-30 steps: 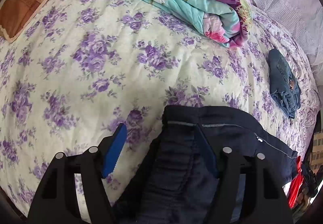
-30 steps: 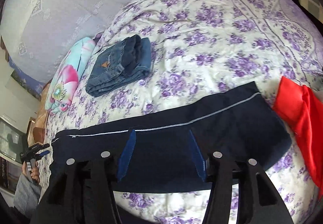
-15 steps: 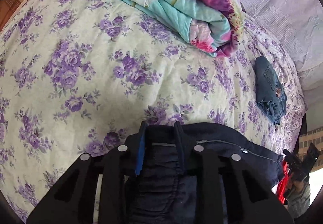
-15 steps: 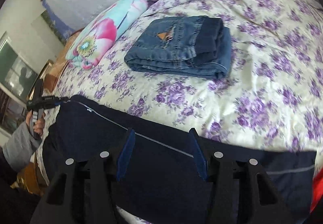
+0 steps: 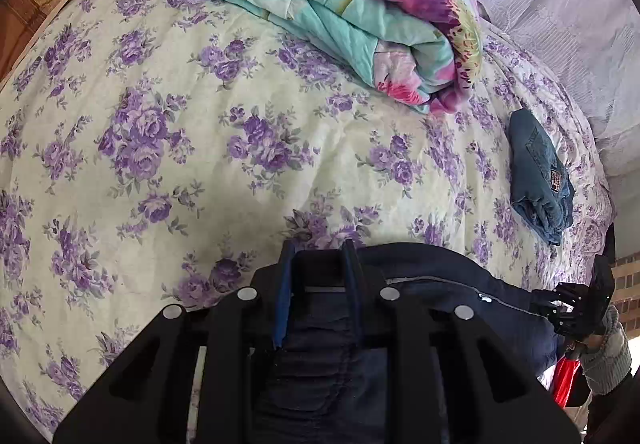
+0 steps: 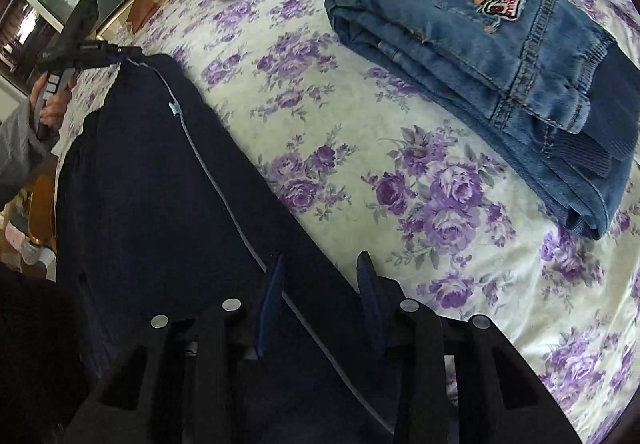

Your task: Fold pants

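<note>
Two fisheye views look down over a bed covered by a cream quilted bedspread [image 5: 248,172] printed with purple roses. A pair of dark navy pants with a thin pale stripe [image 6: 168,204] lies stretched along the near edge of the bed. In the left wrist view, the left gripper [image 5: 318,276], black with blue finger pads, is clenched on the elasticated waistband end of the pants, the cloth bunched between its narrowly spaced fingers. In the right wrist view, the right gripper [image 6: 320,296] sits over the other end of the same garment with its fingers set wider apart, straddling the pale stripe; whether it is pinching the cloth cannot be told. A folded pair of blue denim jeans with a sewn-on patch [image 6: 500,56] rests further up the bedspread, well apart from the navy pants. A folded turquoise blanket with large pink flowers [image 5: 340,4] lies near the head of the bed.
</note>
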`<state>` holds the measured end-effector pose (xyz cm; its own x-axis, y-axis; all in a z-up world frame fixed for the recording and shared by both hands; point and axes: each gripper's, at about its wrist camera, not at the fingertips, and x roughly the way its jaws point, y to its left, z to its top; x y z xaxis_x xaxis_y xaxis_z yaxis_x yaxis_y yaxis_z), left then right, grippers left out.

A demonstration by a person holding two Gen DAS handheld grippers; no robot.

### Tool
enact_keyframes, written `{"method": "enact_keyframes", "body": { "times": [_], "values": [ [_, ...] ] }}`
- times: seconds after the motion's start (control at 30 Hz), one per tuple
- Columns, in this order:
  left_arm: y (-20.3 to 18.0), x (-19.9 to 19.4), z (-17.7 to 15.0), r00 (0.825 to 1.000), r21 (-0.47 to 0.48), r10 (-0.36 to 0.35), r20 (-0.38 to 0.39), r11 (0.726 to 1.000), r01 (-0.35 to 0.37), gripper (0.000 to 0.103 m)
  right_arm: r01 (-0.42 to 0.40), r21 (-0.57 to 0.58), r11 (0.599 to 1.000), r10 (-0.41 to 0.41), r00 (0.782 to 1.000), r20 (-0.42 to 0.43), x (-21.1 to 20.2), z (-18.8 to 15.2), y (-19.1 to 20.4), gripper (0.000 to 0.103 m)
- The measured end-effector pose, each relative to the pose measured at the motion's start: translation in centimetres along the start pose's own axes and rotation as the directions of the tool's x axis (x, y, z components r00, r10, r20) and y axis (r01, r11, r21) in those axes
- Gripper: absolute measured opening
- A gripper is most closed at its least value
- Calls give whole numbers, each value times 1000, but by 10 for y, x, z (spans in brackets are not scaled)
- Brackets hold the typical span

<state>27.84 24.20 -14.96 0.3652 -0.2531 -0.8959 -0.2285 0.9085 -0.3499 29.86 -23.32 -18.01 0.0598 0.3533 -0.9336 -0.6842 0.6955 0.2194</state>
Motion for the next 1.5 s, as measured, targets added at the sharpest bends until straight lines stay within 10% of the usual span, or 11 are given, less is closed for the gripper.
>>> {"method": "enact_keyframes", "body": {
  "times": [0.17, 0.7, 1.23, 1.37, 1.5],
  "values": [
    [0, -10, -3, 999, 7, -30, 25, 1000, 29, 21, 73, -48, 996, -72, 997, 7, -19, -6, 25, 4],
    [20, -105, -81, 970, 48, -220, 107, 975, 216, 19, 210, 31, 977, -212, 955, 206, -110, -102, 170, 4],
    [104, -109, -199, 966, -133, -256, -45, 960, 248, 8, 182, 141, 973, -195, 978, 81, -57, -205, 275, 4],
    [88, -90, -212, 961, -151, -262, -90, 957, 247, 42, 190, 163, 968, -207, 974, 94, -57, -207, 278, 4],
    [83, -75, -206, 961, -194, -267, -78, 949, 248, 43, 195, 164, 967, -216, 970, 115, -66, -205, 279, 4]
  ]
}}
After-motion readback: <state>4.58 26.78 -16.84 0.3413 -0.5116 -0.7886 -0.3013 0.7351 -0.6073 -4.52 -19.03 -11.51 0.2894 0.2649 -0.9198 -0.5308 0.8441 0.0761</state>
